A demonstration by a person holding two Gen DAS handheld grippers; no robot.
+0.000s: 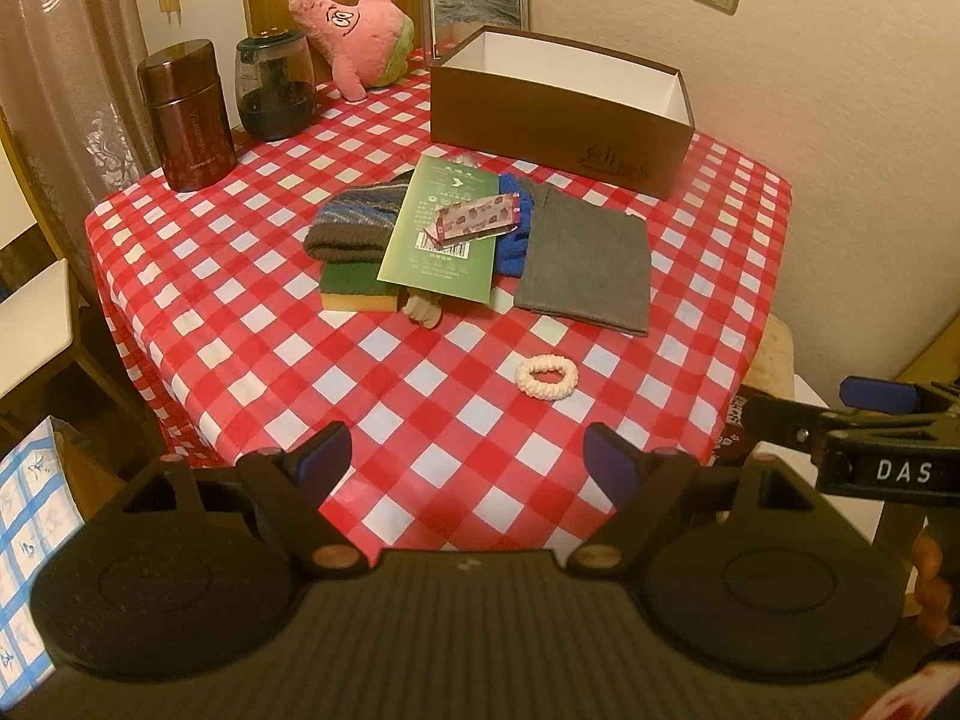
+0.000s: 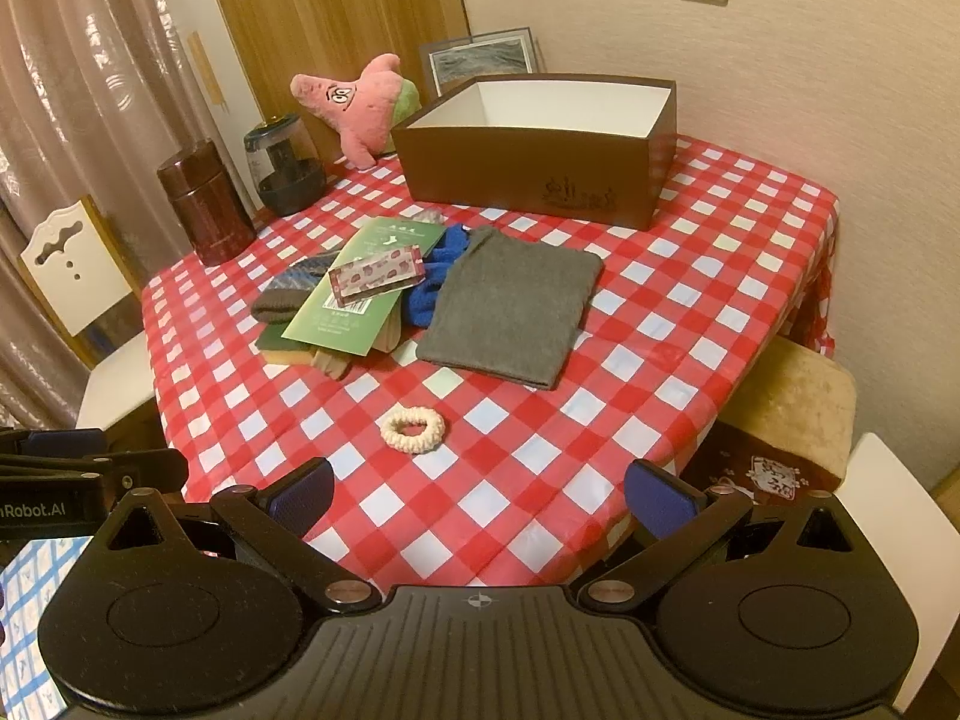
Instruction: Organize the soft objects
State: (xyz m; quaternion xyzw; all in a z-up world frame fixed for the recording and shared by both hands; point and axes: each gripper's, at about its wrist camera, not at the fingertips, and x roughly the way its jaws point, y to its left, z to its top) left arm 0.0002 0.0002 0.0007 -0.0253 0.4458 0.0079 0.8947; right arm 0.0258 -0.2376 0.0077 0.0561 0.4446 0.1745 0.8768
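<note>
An empty brown box (image 1: 558, 120) (image 2: 528, 174) stands at the back of the checked table (image 1: 240, 312) (image 2: 690, 324). In front of it lies a pile: a grey folded cloth (image 1: 585, 258) (image 2: 516, 306), a blue cloth (image 1: 513, 240) (image 2: 435, 276), a striped knit hat (image 1: 354, 222) (image 2: 288, 291), a green-and-yellow sponge (image 1: 358, 288) (image 2: 282, 345), a green card (image 1: 447, 228) (image 2: 360, 282) and a small patterned packet (image 1: 477, 219) (image 2: 375, 273). A cream scrunchie (image 1: 546, 377) (image 2: 413, 429) lies nearer. A pink plush star (image 1: 354, 30) (image 2: 360, 105) sits at the back. My left gripper (image 1: 468, 462) and right gripper (image 2: 480, 495) are open over the near edge, holding nothing.
A brown canister (image 1: 186, 114) (image 2: 204, 204) and a dark glass jar (image 1: 276, 87) (image 2: 288, 165) stand at the back left. A framed picture (image 1: 477, 9) (image 2: 480, 57) leans on the wall. A white chair (image 2: 78, 276) is at the left, a cushioned stool (image 2: 792, 402) at the right.
</note>
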